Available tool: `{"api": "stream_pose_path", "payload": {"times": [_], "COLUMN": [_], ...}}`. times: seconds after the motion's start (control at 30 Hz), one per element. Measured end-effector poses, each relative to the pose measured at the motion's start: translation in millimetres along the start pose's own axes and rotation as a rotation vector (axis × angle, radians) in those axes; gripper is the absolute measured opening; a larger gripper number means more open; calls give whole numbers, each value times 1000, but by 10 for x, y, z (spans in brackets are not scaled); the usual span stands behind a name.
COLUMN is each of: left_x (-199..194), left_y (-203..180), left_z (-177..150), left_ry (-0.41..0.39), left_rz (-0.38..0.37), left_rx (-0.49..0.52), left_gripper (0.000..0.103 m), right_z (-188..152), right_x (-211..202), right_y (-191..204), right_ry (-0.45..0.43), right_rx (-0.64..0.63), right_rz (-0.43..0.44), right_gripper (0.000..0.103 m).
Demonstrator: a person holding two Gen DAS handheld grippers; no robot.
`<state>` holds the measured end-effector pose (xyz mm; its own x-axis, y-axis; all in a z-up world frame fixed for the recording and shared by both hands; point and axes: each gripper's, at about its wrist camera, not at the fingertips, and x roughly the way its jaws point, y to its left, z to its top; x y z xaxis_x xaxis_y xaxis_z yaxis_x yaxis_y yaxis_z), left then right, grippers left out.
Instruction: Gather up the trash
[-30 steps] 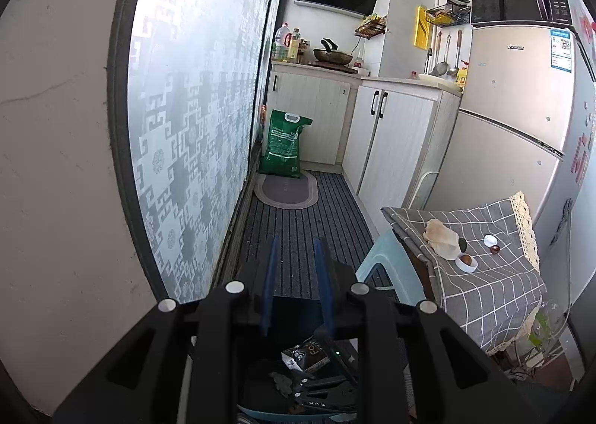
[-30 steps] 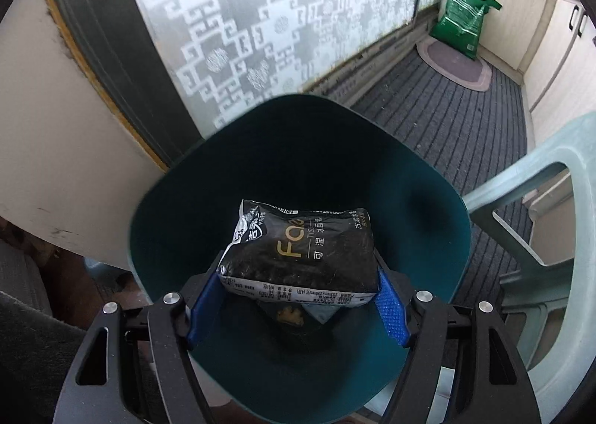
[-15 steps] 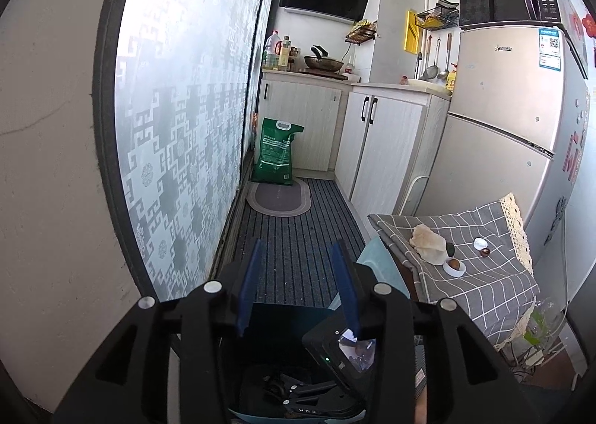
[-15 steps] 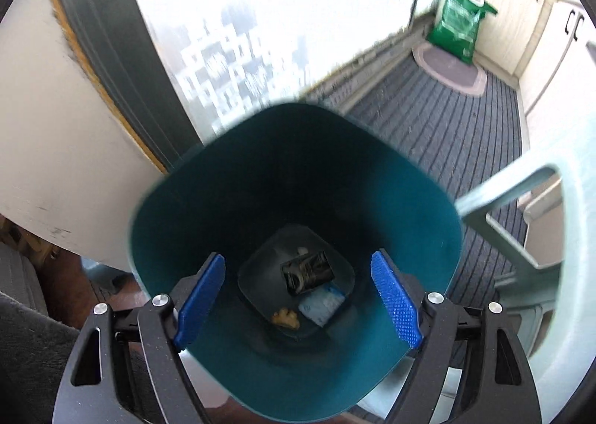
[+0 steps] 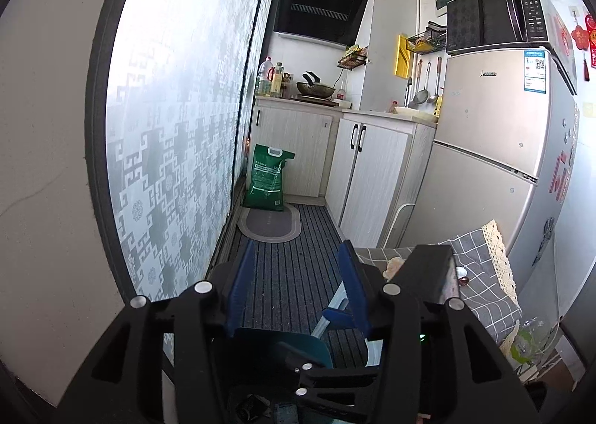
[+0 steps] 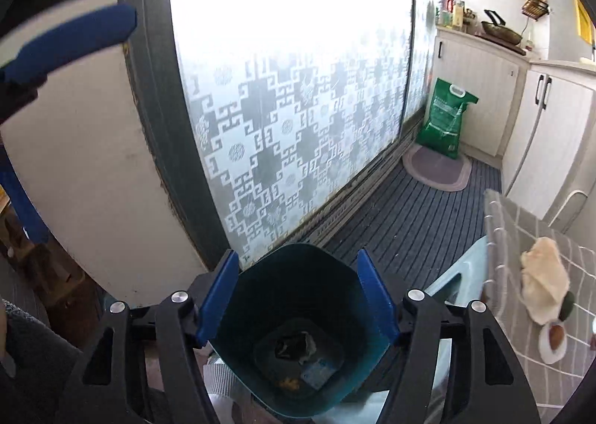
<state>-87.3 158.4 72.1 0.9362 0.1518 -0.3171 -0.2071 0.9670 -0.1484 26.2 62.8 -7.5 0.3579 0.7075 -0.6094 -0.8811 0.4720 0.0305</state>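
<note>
Trash (image 6: 294, 347) lies in the teal bin (image 6: 298, 271); right gripper (image 6: 298, 293) fingers, empty and closing, are best swung to the crumpled wrapper (image 6: 544, 280) on the checked surface (image 6: 521, 226).

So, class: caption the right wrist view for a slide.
Empty right gripper, jaws closing, above teal plastic bin holding crumpled black wrapper.

A green sack (image 5: 269, 178) leaned against the pale cabinets (image 5: 367, 170) at the far end of the ribbed floor mat (image 5: 294, 275), an oval rug (image 5: 269, 224) before it. A microwave (image 5: 499, 16) sat atop the refrigerator (image 5: 499, 148). A wok (image 5: 314, 89) rested on the counter (image 5: 298, 100) below the range hood (image 5: 320, 14). Patterned frosted glass (image 6: 298, 107) lined the left side.
</note>
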Motion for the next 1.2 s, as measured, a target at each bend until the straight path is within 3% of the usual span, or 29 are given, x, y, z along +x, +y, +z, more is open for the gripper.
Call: {"api": "stream_pose_path", "payload": {"times": [0.1,0.4,0.6,0.73,0.87,1.0,1.1,1.2], "left_x": [40,383,643,853,1142,1442,1649,1797], "left_y": [-76,-554,-1017,-1337,-1609,-1814,-1845,-1858], "left_z": [20,-54,-69,-82,-196,-464,-604,-626], "left_ry": [5,81,147,193,276,379,471,511], "left_rz": [-13,-77,-140,-163,-218,-232,-253,-252], "left_rx": [-9,14,74,168,254,339,354,342], "left_gripper": [50,50,49,49,45,31,27,26], "right_z": [39,-144,-359,-508,-645,-764,-779,-762], "right_x": [-274,-806,-1198,-1430,-1592,-1619,-1608,-1597], "right_y": [-184,-1025,-1541,-1914,-2265,-2535,-2633,-2707], "right_ry": [-58,-67,-76,-92,-105,-97,-93,-91], "right_rx": [9,102,178,248,326,373,370,365], "right_rz": [-58,-170,-242,-288,-320,-335,-341,-335], "right_gripper": [63,61,59,58,57,55,55,55]}}
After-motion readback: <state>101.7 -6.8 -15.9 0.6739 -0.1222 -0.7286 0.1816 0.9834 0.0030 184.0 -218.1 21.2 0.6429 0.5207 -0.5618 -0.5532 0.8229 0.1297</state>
